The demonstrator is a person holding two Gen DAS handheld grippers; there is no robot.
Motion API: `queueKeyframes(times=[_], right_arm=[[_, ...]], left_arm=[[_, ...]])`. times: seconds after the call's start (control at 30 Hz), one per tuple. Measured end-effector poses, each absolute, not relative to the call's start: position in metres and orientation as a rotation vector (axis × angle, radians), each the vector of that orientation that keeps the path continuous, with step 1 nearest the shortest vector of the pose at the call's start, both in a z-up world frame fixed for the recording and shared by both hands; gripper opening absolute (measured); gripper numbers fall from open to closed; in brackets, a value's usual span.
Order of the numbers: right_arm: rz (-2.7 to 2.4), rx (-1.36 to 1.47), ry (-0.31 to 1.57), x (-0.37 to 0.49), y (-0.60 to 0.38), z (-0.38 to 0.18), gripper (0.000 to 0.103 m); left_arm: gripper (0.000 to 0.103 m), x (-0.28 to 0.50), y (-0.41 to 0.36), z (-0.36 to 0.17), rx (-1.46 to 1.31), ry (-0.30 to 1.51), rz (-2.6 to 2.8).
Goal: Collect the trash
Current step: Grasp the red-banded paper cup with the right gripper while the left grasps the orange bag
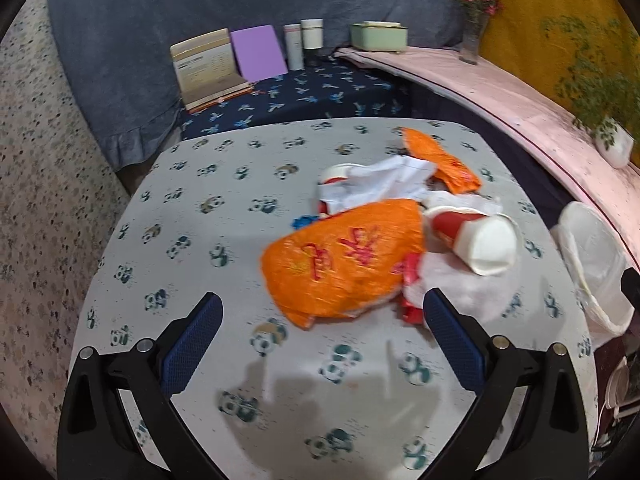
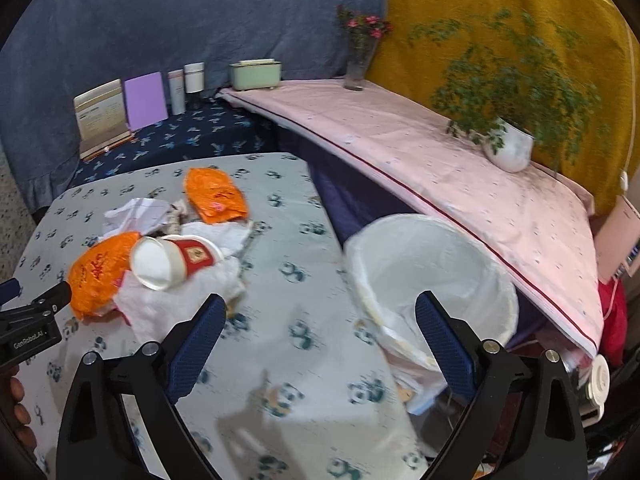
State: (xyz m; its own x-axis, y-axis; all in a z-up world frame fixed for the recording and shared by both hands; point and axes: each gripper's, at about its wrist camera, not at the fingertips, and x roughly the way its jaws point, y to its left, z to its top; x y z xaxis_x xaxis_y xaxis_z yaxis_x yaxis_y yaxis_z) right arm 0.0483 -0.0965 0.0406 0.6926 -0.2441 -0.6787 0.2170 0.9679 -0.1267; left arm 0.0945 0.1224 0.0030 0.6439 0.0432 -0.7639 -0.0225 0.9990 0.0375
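A pile of trash lies on the panda-print table: a large orange wrapper, a second orange wrapper, a red and white paper cup on its side, crumpled white paper and tissue. My left gripper is open, just short of the large orange wrapper. My right gripper is open and empty above the table edge, between the pile and the white lined trash bin. The left gripper also shows at the left of the right wrist view.
A pink-covered ledge runs along the right with a potted plant and a flower vase. A book, purple card, two cylinders and a green box stand at the back.
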Motion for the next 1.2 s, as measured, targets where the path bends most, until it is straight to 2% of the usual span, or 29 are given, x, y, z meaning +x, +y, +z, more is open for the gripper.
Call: queueKeyframes(times=[0.23, 0.5, 0.63, 0.77, 1.03, 1.13, 1.2], right_arm=[[-0.148, -0.064, 0.765, 0.105, -0.040, 0.040, 0.091], [-0.114, -0.126, 0.834, 0.156, 0.005, 0.003, 0.089], [-0.124, -0.120, 0.890, 0.160, -0.001, -0.017, 0.088], [-0.123, -0.089, 0.916, 0.154, -0.015, -0.025, 0.079], [-0.129, -0.060, 0.946, 0.143, -0.034, -0.029, 0.076], [-0.131, -0.060, 0.948, 0.139, -0.036, -0.027, 0.076], [-0.132, -0.066, 0.945, 0.138, -0.037, -0.026, 0.076]], left_arm=[[0.096, 0.111, 0.149, 0.002, 0.015, 0.867, 0.081], [0.096, 0.128, 0.160, -0.005, 0.000, 0.889, 0.065], [0.096, 0.136, 0.163, -0.016, -0.006, 0.915, 0.045], [0.096, 0.143, 0.162, -0.031, -0.018, 0.955, 0.018], [0.096, 0.153, 0.154, -0.055, -0.051, 1.017, -0.085], [0.093, 0.156, 0.148, -0.061, -0.061, 1.033, -0.117], [0.085, 0.156, 0.144, -0.064, -0.063, 1.046, -0.139]])
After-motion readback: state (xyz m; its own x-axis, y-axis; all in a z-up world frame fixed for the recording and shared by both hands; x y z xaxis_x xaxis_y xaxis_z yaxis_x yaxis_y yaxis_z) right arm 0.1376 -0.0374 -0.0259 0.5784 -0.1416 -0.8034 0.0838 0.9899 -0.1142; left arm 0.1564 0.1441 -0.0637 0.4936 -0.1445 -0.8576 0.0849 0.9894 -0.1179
